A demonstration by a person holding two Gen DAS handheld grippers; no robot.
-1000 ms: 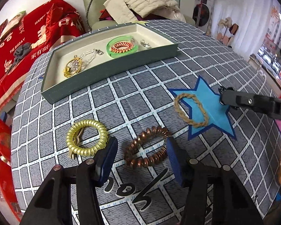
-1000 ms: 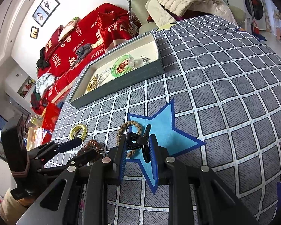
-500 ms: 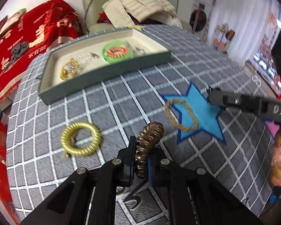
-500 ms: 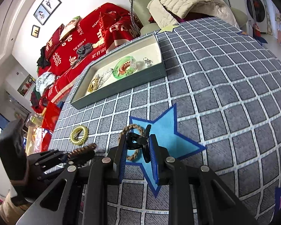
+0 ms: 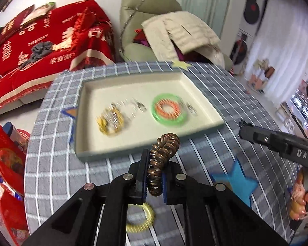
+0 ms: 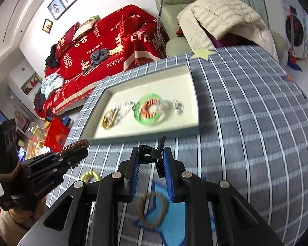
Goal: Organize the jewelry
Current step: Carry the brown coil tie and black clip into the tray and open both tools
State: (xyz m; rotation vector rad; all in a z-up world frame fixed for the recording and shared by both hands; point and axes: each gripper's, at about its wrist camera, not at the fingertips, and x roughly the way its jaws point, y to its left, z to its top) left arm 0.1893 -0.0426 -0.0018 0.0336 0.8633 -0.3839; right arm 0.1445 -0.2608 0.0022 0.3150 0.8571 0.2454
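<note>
The left gripper pinches a brown coil band above the desk, near the tray. The right gripper clamps a black clip. The band looks light and springy, best held across its coils.

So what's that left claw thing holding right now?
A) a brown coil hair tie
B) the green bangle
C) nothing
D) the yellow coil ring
A: the left gripper is shut on the brown coil hair tie, lifted in front of the tray.
</note>
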